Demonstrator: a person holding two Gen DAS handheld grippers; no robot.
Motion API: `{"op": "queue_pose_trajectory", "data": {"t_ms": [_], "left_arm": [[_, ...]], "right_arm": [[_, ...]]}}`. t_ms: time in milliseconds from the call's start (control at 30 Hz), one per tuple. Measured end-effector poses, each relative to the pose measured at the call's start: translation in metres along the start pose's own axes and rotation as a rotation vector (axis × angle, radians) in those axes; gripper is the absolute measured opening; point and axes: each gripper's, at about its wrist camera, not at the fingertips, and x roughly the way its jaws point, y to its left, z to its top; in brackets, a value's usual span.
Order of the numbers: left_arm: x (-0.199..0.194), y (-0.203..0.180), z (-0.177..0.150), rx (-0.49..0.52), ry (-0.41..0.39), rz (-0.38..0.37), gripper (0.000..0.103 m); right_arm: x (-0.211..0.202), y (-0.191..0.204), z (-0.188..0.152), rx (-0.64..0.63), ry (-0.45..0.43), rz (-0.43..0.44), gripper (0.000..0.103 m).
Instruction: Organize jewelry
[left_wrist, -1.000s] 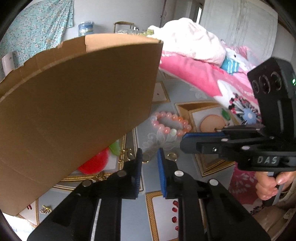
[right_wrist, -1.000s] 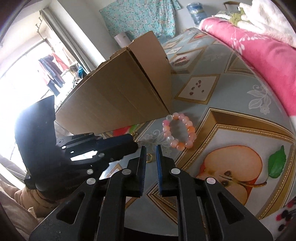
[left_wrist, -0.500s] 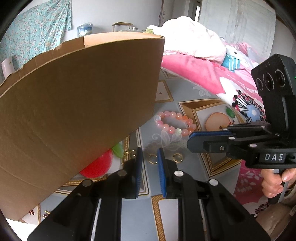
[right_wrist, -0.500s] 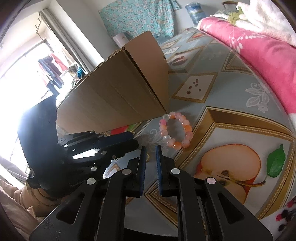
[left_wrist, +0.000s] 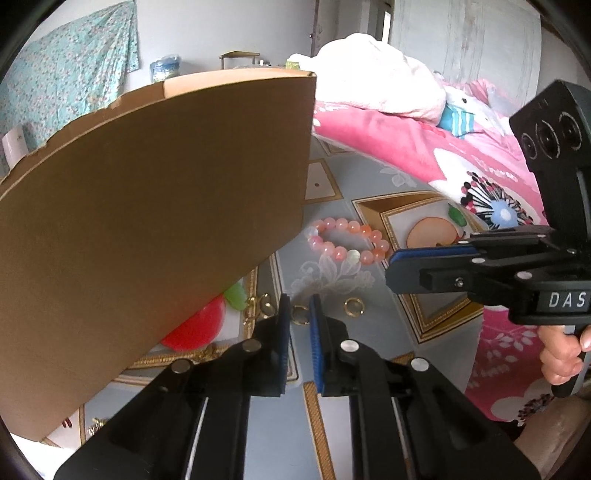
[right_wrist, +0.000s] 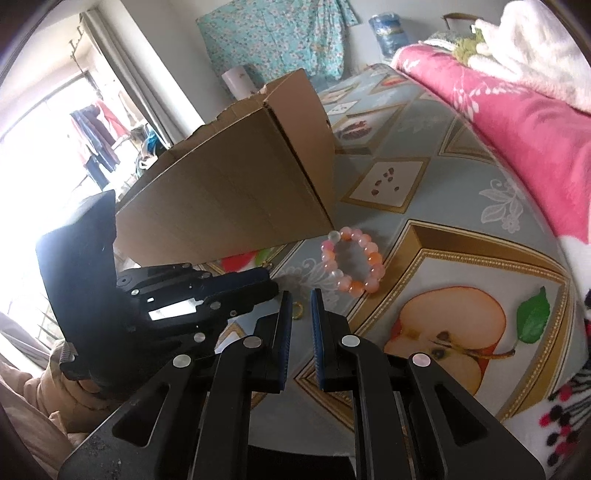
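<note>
Two grippers hover low over the patterned tablecloth (right_wrist: 424, 206), neither carrying anything. Our left gripper (left_wrist: 297, 314) is closing, its blue pads a narrow slot apart, and a small gold ring (left_wrist: 300, 314) shows in the gap beyond the tips; we cannot tell whether the pads touch it. Our right gripper (right_wrist: 299, 306) holds a similar narrow slot with nothing gripped, a gold ring (right_wrist: 297, 309) lying on the cloth past its tips. A second gold ring (left_wrist: 354, 306) lies just right of the first, and a third one (left_wrist: 266, 303) sits near the box edge. Farther out rests the pink bead bracelet (right_wrist: 351, 260), just beside the corner of the cardboard box (right_wrist: 236, 199). From these angles we see only the box's outer walls; its contents are hidden. We judge the task barely begun: every visible piece is on the cloth, none seen stowed.
</note>
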Motion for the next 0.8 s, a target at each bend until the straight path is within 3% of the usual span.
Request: {"op": "queue_pose_trajectory", "data": {"t_ms": [133,200,267,367,500,633,800], "left_arm": [[-0.012,0.011,-0.011,-0.042,0.012,0.03,0.009],[-0.02,0.02,-0.018,-0.081,0.016,0.047,0.009],[-0.03,0.031,-0.028,-0.132,0.02,0.068,0.009],[-0.042,0.043,-0.041,-0.194,0.018,0.094,0.001],[-0.053,0.059,-0.053,-0.267,0.005,0.078,0.001],[-0.056,0.06,-0.057,-0.271,-0.002,0.078,0.001],[-0.06,0.062,-0.062,-0.271,-0.014,0.06,0.001]], "right_arm": [[0.005,0.015,0.001,-0.052,0.023,-0.033,0.014],[0.009,0.024,0.002,-0.094,0.028,-0.07,0.023],[0.015,0.033,0.001,-0.143,0.037,-0.127,0.026],[0.026,0.04,-0.001,-0.177,0.061,-0.185,0.026],[0.037,0.047,0.003,-0.224,0.069,-0.249,0.026],[0.044,0.056,0.002,-0.302,0.078,-0.303,0.026],[0.054,0.059,0.006,-0.328,0.105,-0.309,0.015]]}}
